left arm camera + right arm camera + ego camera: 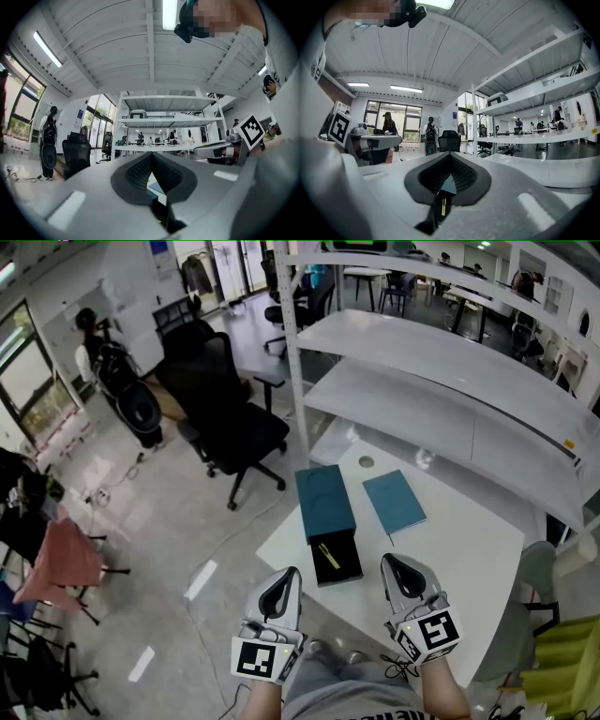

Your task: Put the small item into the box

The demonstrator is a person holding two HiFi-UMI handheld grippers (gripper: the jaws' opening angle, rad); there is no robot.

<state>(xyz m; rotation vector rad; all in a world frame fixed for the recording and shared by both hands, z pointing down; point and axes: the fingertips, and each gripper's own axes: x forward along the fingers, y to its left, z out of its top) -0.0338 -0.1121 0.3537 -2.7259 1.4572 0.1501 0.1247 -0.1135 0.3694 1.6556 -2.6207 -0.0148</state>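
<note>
The left gripper [284,576] and the right gripper [392,563] are both clenched shut on nothing, side by side at the near edge of the white table [459,549]. Just past their tips, the small yellow item [328,555] lies inside the open black box [343,568]. A teal cover [324,502] sits against the box's far end, and a teal booklet [394,502] lies to the right.

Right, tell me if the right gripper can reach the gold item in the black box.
Probably yes: the right gripper is beside the uncovered black box, nothing covers the gold item; jaws shut.

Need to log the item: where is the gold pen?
Head view: the gold pen lies in the black tray against the near end of the teal box, at the left of the white table.
</note>
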